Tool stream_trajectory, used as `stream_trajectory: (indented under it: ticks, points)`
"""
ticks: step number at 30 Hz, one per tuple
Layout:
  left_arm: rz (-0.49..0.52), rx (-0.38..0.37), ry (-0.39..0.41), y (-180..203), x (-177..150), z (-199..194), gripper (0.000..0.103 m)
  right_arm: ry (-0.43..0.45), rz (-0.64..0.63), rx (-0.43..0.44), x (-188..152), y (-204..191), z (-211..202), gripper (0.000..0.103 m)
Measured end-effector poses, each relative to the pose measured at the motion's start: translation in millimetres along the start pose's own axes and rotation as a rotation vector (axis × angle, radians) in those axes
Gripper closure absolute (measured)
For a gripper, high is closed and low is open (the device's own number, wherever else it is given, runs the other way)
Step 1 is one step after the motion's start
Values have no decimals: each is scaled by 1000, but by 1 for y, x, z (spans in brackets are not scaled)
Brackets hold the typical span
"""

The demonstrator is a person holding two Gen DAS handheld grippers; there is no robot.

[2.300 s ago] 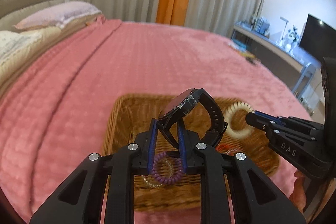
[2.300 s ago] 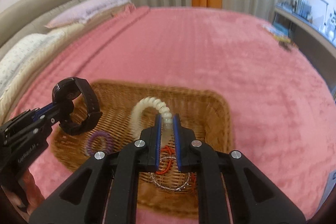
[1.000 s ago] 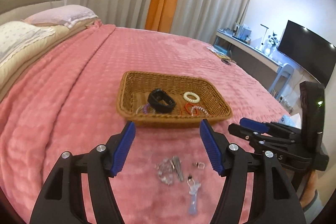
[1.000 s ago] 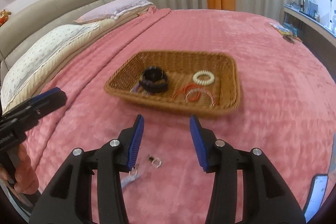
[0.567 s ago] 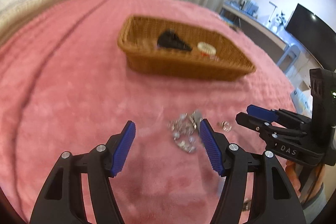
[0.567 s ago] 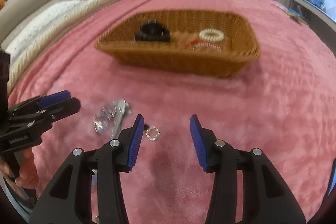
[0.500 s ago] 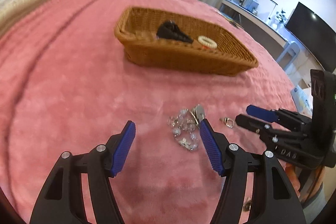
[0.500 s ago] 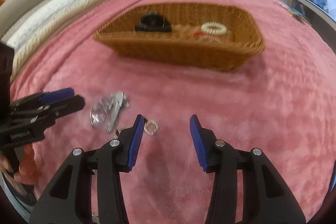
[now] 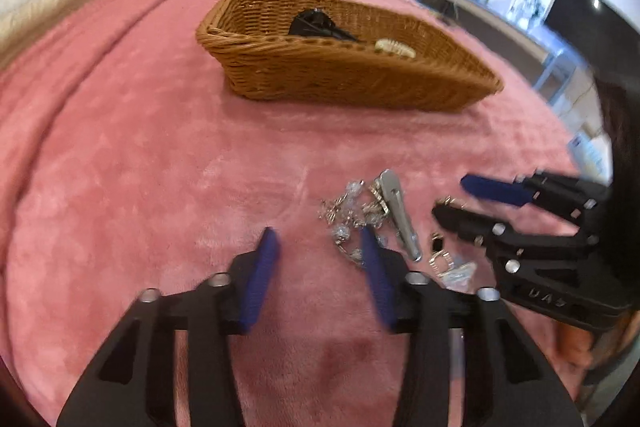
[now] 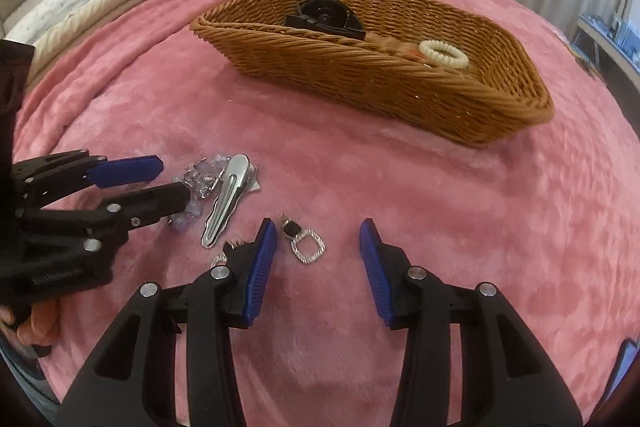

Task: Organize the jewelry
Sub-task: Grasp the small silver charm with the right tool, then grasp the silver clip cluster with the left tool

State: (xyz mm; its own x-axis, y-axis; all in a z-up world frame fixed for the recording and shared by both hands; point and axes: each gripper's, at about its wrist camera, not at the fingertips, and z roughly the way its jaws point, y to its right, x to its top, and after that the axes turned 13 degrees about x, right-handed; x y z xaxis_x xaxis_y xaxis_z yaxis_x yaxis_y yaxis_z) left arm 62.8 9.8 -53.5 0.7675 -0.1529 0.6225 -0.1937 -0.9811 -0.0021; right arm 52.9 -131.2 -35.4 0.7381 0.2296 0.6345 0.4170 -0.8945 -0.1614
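Loose jewelry lies on the pink blanket: a crystal bracelet (image 9: 343, 217) (image 10: 200, 175), a silver hair clip (image 9: 396, 213) (image 10: 226, 199) and a square silver earring (image 10: 307, 246). My left gripper (image 9: 318, 247) (image 10: 160, 183) hangs low over the blanket with its jaws closing. Its right pad overlaps the bracelet's edge, and only bare blanket shows between the pads. My right gripper (image 10: 317, 233) (image 9: 456, 203) is closing too, and the square earring lies between its jaws beside the left finger, not pinched.
A wicker basket (image 9: 360, 83) (image 10: 400, 83) stands farther back on the bed, holding a black watch (image 10: 324, 13) and a cream coil hair tie (image 10: 442, 53). Pillows lie at the far left. A desk and a TV stand at the right.
Both grippers have let go of the watch and hair tie, now in the basket, and sunk close to the loose jewelry. The left jaws have narrowed markedly, the right ones slightly.
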Motion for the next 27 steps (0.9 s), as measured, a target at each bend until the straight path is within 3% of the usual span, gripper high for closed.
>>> stream_trajectory:
  ticks: [5,7,16,22,27]
  points:
    - [16,16,8,1,1,-1,66,12,-12,-35,-5,-6,-2,87]
    - [11,7,9,-2,1,0,72,16,12,-49,-8,-2,-6,91]
    - [59,14,5,7,-4,-9,84,66,261,-119,-35,49,-35,91]
    - [65,47,1,5,-14,-17,90,88,285,-58,-44,58,-42,91]
    - [52,23,-14,2,-14,-16,83,91,276,-9,-52,57,-46,89]
